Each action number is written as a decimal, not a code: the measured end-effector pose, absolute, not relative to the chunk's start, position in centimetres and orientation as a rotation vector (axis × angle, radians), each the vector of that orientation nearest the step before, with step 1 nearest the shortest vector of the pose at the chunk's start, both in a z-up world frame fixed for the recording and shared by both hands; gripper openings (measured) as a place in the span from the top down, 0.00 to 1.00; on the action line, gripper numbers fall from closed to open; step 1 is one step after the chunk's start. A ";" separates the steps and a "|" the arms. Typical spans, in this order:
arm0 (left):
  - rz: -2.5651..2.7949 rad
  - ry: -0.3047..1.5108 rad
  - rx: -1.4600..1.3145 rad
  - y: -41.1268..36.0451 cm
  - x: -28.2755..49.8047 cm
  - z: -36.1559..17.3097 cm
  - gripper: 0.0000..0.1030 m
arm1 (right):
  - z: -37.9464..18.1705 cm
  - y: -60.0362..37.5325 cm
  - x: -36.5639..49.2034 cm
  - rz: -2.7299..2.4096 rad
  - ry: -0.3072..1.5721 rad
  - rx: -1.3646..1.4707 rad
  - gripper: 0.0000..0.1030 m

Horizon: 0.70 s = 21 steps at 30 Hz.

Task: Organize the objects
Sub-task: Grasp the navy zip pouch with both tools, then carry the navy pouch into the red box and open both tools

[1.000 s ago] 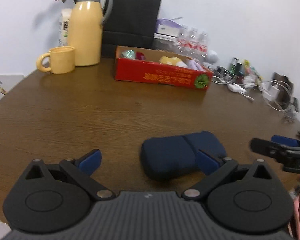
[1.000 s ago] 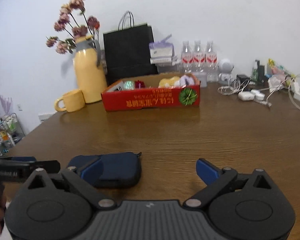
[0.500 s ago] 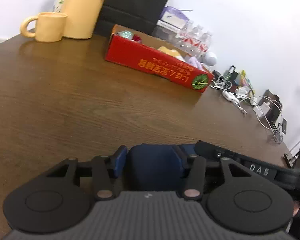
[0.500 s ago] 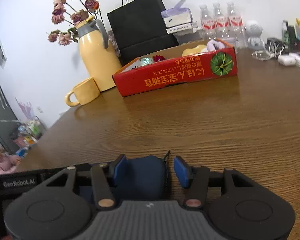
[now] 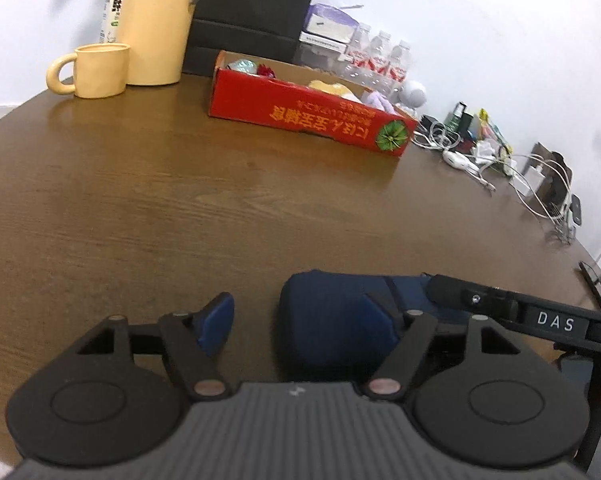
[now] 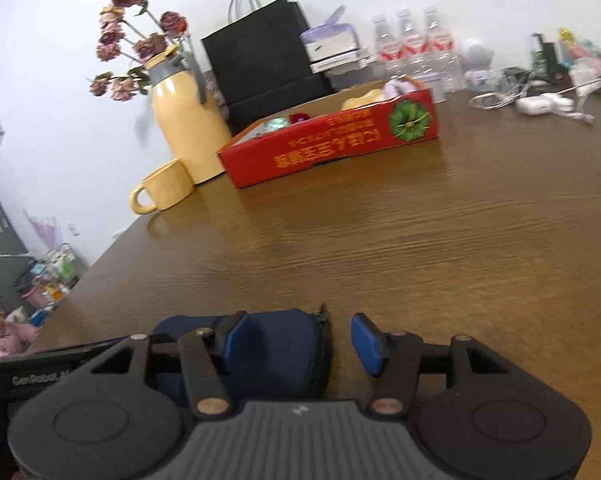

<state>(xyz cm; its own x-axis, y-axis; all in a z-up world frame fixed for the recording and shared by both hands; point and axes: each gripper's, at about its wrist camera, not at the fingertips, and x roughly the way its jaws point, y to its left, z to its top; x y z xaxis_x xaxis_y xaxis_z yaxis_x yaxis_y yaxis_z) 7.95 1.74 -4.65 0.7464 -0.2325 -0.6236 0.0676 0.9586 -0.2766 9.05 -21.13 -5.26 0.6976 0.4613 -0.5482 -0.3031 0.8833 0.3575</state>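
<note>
A dark blue zip pouch (image 5: 324, 320) lies on the brown wooden table (image 5: 180, 200) close to both grippers. My left gripper (image 5: 298, 318) is open, and its right finger rests over the pouch's left end. My right gripper (image 6: 296, 340) is open around the pouch's right end (image 6: 284, 344), with a gap to the right pad. The right gripper's body (image 5: 540, 320) shows at the right of the left wrist view. A red cardboard box (image 5: 308, 112) with small items stands further back.
A yellow jug (image 5: 156, 20) and yellow mug (image 5: 96, 70) stand at the back left, a black paper bag (image 5: 252, 8) behind the box. Water bottles (image 6: 412, 48), cables and chargers (image 5: 500, 160) crowd the back right. Dried flowers (image 6: 132, 40) rise behind the jug.
Half a second ago both grippers were nearly shut around the pouch. Both have since opened wider, and the left one has shifted left off the pouch's middle.
</note>
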 end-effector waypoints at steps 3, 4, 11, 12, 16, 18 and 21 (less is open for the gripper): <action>-0.207 0.716 -0.271 1.7 7.8 -4.8 0.51 | -5.1 -21.6 7.8 0.429 0.671 0.237 0.45; -0.217 0.722 -0.291 1.7 7.8 -4.8 0.54 | -5.3 -21.8 7.6 0.440 0.683 0.254 0.45; -0.180 0.731 -0.219 0.4 8.9 -2.3 0.72 | -4.7 -20.4 8.0 0.435 0.643 0.226 0.54; -0.187 0.720 -0.224 0.5 9.5 -1.8 0.72 | -4.2 -20.5 8.5 0.431 0.634 0.236 0.55; -0.217 0.638 -0.151 0.3 14.4 1.6 0.72 | -0.1 -19.7 12.1 0.412 0.560 0.186 0.56; -0.224 0.599 -0.105 0.3 18.4 3.5 0.72 | 2.3 -18.7 15.2 0.406 0.506 0.103 0.56; -0.221 0.574 -0.097 0.9 25.9 6.3 0.72 | 5.6 -17.4 22.4 0.405 0.455 0.021 0.56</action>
